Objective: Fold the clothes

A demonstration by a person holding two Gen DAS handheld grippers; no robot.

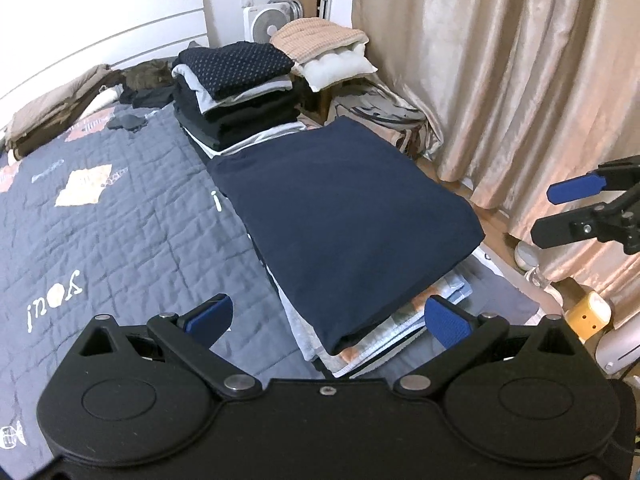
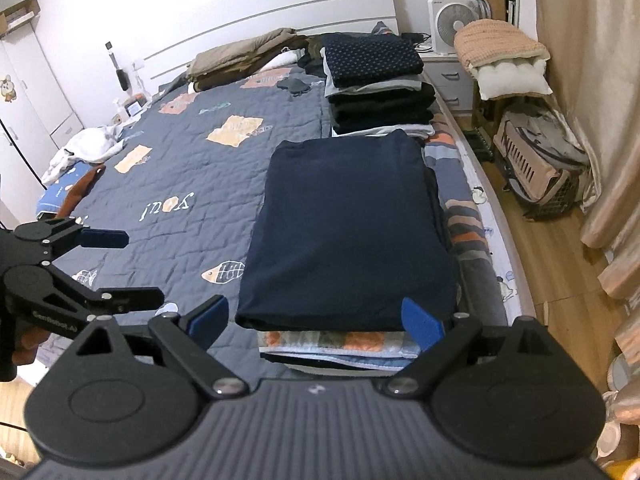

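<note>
Overhead, folded navy garment (image 2: 348,232) tops pile on quilted bed (image 2: 180,184).

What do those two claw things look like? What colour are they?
Both are black. The left gripper and right gripper each have two round discs on the body, silver bolts on jointed black links, and blue pads on the fingers. The left one carries small white lettering.
</note>
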